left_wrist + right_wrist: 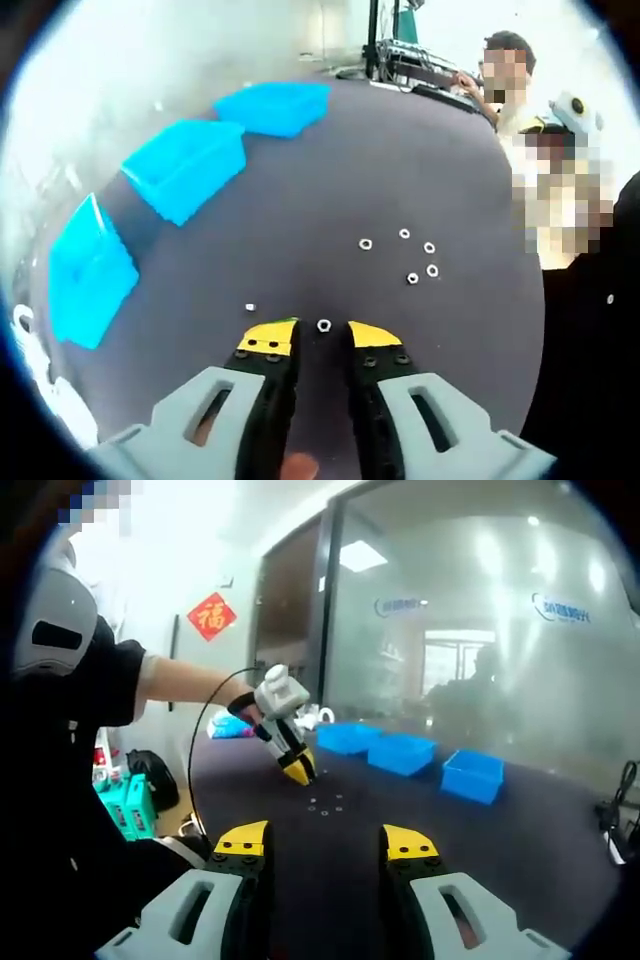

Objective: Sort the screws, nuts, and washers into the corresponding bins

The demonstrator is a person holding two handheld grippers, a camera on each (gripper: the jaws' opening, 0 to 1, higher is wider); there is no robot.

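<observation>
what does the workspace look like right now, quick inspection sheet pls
surface: dark table, mostly bare
job's things: three blue bins in a row at far edge; small nuts scattered loose, one nut between left jaws
clutter: nothing seen
grippers: left gripper open, low over the nut; right gripper open, holding nothing
cables: black cable trailing from the left gripper
surroundings: glass wall, red sign, seated people
</observation>
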